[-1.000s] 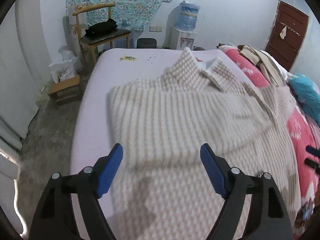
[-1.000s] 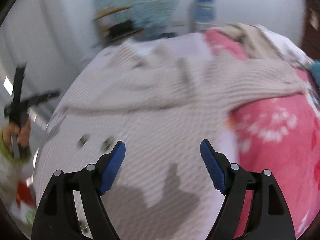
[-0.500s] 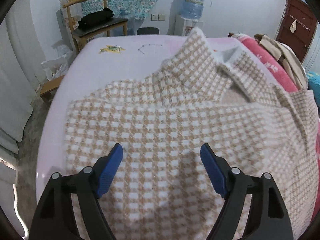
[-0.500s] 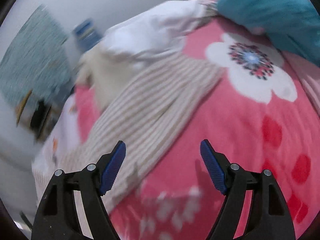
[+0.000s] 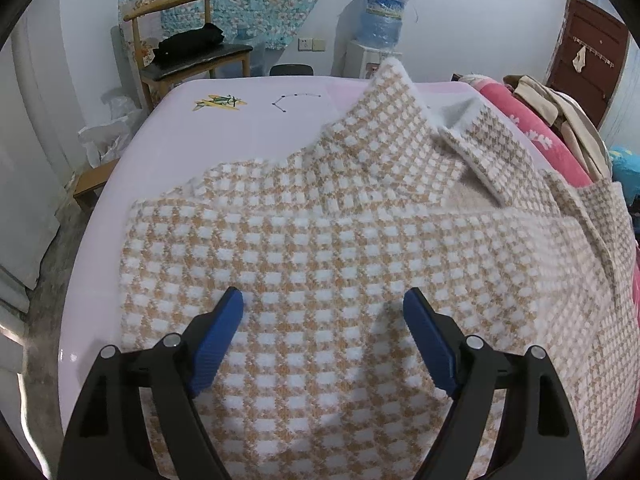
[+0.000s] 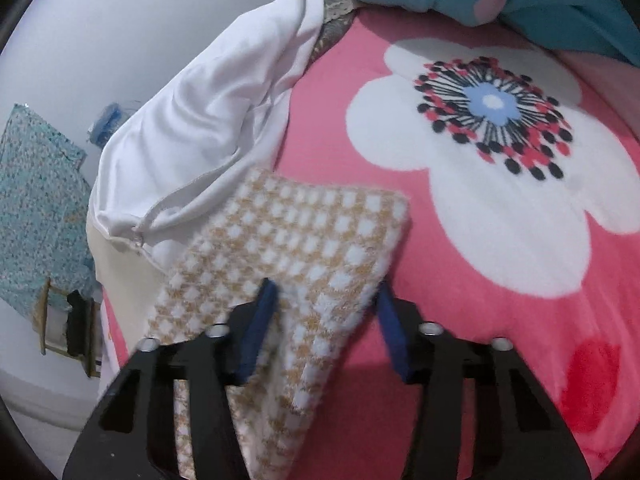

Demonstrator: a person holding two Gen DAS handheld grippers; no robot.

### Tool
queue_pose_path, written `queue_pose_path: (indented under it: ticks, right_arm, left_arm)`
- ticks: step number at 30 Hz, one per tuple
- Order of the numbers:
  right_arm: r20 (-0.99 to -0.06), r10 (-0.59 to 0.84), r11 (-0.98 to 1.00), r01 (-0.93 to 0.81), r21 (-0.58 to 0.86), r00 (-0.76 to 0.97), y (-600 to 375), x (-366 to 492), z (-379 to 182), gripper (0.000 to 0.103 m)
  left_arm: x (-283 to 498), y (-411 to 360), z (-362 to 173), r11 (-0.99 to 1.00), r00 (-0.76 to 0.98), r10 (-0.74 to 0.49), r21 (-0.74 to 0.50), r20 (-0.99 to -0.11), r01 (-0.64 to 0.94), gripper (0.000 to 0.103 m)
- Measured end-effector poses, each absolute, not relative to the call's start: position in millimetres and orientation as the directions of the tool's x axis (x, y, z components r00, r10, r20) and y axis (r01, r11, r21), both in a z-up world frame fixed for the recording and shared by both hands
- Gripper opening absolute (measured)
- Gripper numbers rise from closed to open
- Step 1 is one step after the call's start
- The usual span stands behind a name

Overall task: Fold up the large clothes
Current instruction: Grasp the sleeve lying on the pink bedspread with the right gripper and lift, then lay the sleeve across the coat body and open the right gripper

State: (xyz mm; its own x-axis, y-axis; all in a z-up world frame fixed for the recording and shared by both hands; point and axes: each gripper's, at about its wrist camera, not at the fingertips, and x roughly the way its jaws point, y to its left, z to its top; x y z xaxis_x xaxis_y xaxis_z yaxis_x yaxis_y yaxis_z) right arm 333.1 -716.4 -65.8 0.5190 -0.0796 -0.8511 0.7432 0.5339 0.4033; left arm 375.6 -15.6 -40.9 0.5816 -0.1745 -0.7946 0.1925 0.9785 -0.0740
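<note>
A wooden chair [image 5: 188,44] stands at the far left beside the bed [image 5: 240,120], with a water dispenser [image 5: 380,36] against the back wall. The checked tan-and-white garment [image 5: 340,248] lies spread across the bed's pale sheet, its collar towards the wall. The left tool [image 5: 323,312] hovers over the garment's body with its blue pads wide apart, nothing between them. Further right, the garment's sleeve end [image 6: 312,232] rests on a pink flowered blanket [image 6: 500,320] beside a white cloth [image 6: 208,120]. The right tool [image 6: 326,308] is closing around the sleeve, fabric bunched between its pads.
</note>
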Motion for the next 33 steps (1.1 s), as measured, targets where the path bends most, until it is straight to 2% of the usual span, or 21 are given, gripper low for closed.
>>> queue_pose_path:
  ticks: [1,2,9,14,20,27,33]
  right_arm:
    - [-0.846,-0.094,0.541,0.74,0.4,0.525,-714.5,333.7,-61.7,0.023]
    - [-0.842,-0.098,0.548,0.735,0.4,0.531,-713.5,334.6,-57.7,0.017]
    - [-0.749,-0.235,0.605,0.696,0.386,0.62,-694.1,306.4,31.7,0.014]
    - [-0.69,-0.335,0.67,0.677,0.305,0.642,-660.5,282.4,98.9,0.014]
    - [-0.635,-0.394,0.748,0.633,0.2,0.665,-610.0,286.5,144.4,0.014]
    - [-0.572,-0.346,0.844,0.513,0.156,0.744,-534.2,299.2,192.2,0.015]
    - [-0.51,-0.162,0.964,0.246,0.101,0.845,-410.4,309.5,221.3,0.015]
  left_arm:
    - [375.8,-15.6,-41.8,0.979,0.585,-0.173,-0.074,-0.792,0.189,0.08]
    - [375.6,-16.7,-41.4,0.98,0.589,-0.17,-0.072,-0.79,0.186,0.081]
    - [373.4,-17.6,-41.2,0.982,0.6,-0.161,-0.067,-0.783,0.177,0.081]
    - [372.2,-16.8,-41.5,0.982,0.608,-0.166,-0.074,-0.776,0.174,0.081]
    - [369.9,-5.6,-33.0,0.978,0.608,-0.207,-0.148,-0.766,0.146,0.081]
    - [350.4,14.0,-12.2,0.965,0.599,-0.264,-0.205,-0.756,0.166,0.08]
    - [307.9,42.9,7.9,0.943,0.577,-0.329,-0.23,-0.747,0.239,0.08]
